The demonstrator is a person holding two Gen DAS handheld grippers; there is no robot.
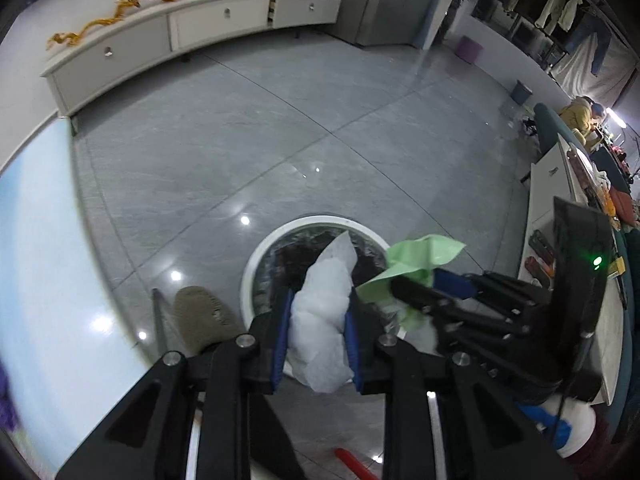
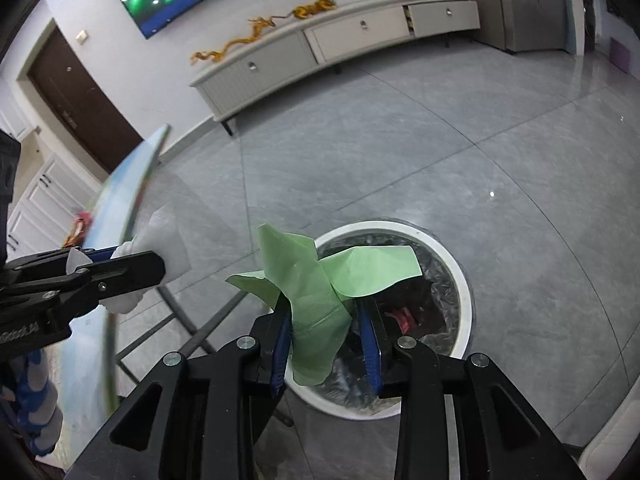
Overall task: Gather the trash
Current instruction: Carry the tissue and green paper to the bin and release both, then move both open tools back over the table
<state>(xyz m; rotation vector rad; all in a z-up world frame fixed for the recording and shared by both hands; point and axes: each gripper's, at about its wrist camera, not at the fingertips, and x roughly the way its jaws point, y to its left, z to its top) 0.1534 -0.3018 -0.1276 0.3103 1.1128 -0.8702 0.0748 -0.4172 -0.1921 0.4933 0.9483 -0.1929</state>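
Trash is gathered in both tongs directly above the bin (image 1: pixel 256 264), a round white-rimmed can lined with a dark bag that stands on the grey tiled floor (image 1: pixel 280 128). The left gripper (image 1: pixel 318 332) pinches a crumpled white tissue (image 1: pixel 320 320) between its 2 blue pads, which press on either side of the wad, so the paper hangs with its upper tip over the bin's mouth. The right gripper (image 2: pixel 326 340) has a sheet of green paper (image 2: pixel 316 292) between its jaws; the left pad touches the sheet, while a gap shows on the right side, so I judge the hold to be loose or already letting go. Both tools point steeply down at the opening, which makes sense: a release from here should send each piece straight into the liner rather than onto the tiles. In the left view the green sheet sits just beside the tissue, so the 2 tongs are crowded over the same small opening. Something red (image 2: pixel 406 316) already lies inside the bin. A slippered foot (image 1: pixel 202 316) stands just beside the rim, and a glass tabletop edge (image 2: pixel 132 208) runs close on the left, which probably explains the tilted approach. The green sheet is light and broad, so it may drift and catch on the rim.
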